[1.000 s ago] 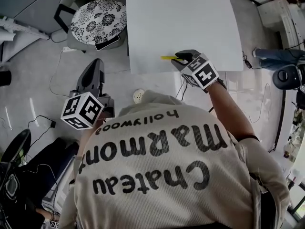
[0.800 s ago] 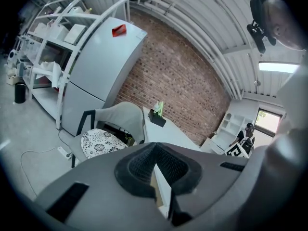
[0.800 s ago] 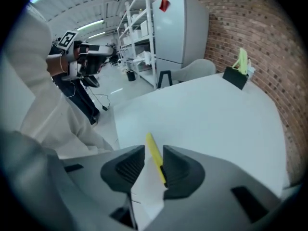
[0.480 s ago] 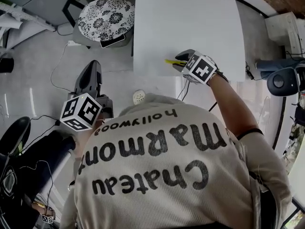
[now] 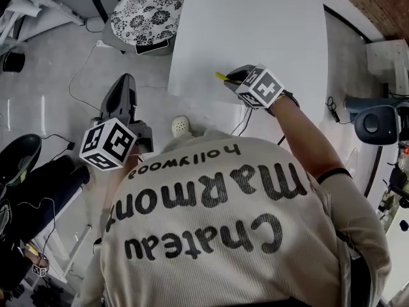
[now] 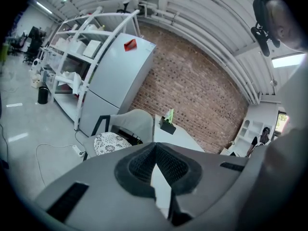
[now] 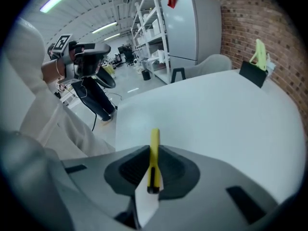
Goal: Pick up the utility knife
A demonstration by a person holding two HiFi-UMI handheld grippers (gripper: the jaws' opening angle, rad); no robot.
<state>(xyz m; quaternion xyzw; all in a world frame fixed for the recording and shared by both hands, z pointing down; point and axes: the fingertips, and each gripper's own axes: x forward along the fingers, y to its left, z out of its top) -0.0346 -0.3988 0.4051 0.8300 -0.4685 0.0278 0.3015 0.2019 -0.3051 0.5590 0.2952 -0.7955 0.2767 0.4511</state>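
The utility knife [image 7: 154,154] is slim and yellow with a black end. It lies between the pads of my right gripper [image 7: 153,150], whose jaws have just been closing and now press on it from both sides. In the head view that right gripper [image 5: 235,77] is over the near edge of the white table [image 5: 255,24], and the knife's yellow tip [image 5: 220,77] sticks out to its left. My left gripper [image 5: 124,85] hangs off the table over the floor, pointing away, with its pads together and nothing between them [image 6: 155,146].
A chair with a floral cushion [image 5: 146,16] stands at the table's far left corner. A black holder with a green item [image 7: 257,69] sits at the table's far end. Cables and a small white round object [image 5: 181,126] lie on the floor. A fridge [image 6: 115,81] and shelves stand beyond.
The right gripper's marker cube has rolled while staying at the table's near edge, with the knife's yellow tip still at its jaws. The left gripper has risen slightly.
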